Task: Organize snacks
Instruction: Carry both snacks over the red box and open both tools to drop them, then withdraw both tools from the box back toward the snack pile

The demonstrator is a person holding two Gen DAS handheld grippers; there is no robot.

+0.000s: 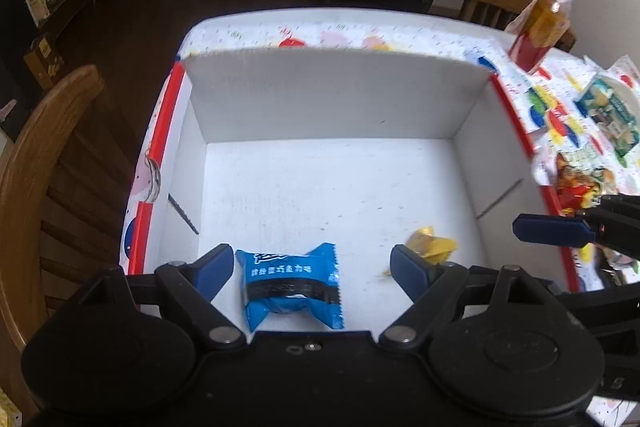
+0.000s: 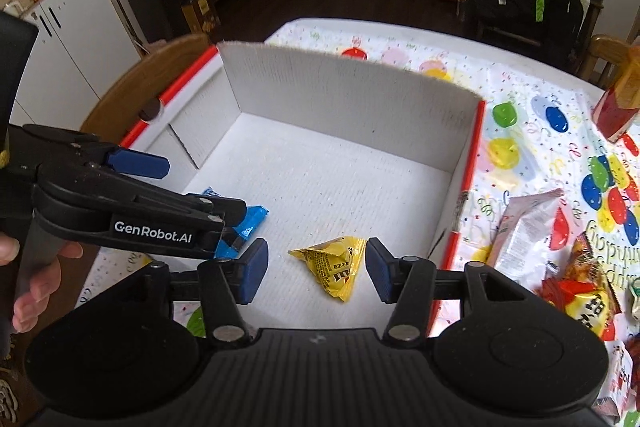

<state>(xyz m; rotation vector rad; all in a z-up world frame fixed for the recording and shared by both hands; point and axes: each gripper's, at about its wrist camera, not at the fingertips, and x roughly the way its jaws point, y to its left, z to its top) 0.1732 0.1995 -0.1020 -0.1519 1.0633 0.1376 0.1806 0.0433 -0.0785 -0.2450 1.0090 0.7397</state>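
I have both tools over the white box, which sits on the bench under a balloon-print cloth. My left tool has its blue pads spread apart, and the blue packet lies on the box floor between them; I cannot tell whether either pad touches it. Its near end is cut off by the tool body. In the right wrist view most of that packet is hidden behind the left tool, with only a blue corner showing.

My right tool is also spread wide, with the yellow packet lying flat on the box floor between the pads and gripped by neither. From the left wrist view this packet is half hidden behind a pad.

Outside the box to the right, loose snacks lie on the cloth: a pale pink packet, a red and yellow wrapper cut off at the frame edge, and a green packet, its print too blurred to read. A bottle in clear wrap stands further back.
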